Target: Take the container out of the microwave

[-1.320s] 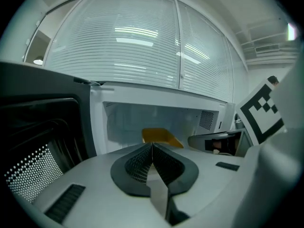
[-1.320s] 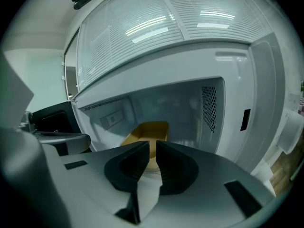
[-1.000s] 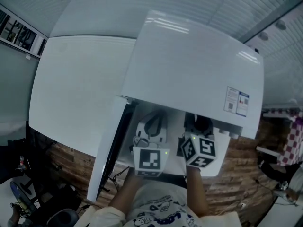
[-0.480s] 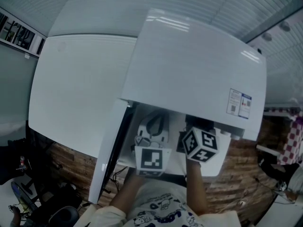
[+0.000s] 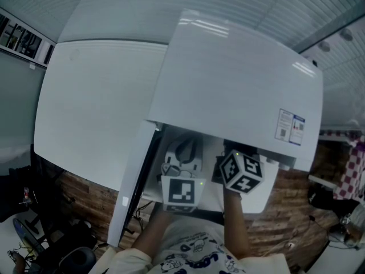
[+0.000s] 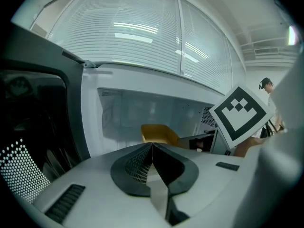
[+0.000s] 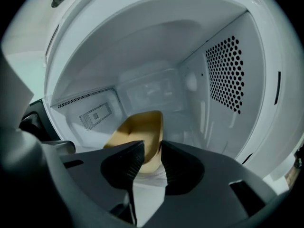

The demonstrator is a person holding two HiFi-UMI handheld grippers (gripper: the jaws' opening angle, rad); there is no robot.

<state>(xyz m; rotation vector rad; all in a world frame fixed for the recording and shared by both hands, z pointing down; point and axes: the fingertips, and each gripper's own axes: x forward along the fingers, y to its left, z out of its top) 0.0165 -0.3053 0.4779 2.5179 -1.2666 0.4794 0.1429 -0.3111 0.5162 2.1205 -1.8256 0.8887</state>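
A white microwave (image 5: 228, 79) stands with its door (image 5: 97, 113) swung open to the left. Inside on the cavity floor sits a yellow container (image 7: 137, 127), also seen from the left gripper view (image 6: 159, 133). My right gripper (image 7: 152, 148) reaches into the cavity, and its jaws are closed on the container's near wall. In the head view its marker cube (image 5: 242, 171) shows at the opening while its fingertips are hidden under the microwave's top. My left gripper (image 6: 152, 145) is shut with nothing in it, held just outside the opening (image 5: 183, 153).
The cavity's right wall is perforated (image 7: 225, 72). The open door's dark inner side (image 6: 33, 127) stands close on the left. A sticker (image 5: 290, 127) is on the microwave's top. A person (image 6: 267, 87) stands far off to the right. Brick-patterned cladding (image 5: 85, 193) lies below.
The right gripper's marker cube has shifted a little up and to the right, deeper toward the cavity. The left gripper has hardly moved.
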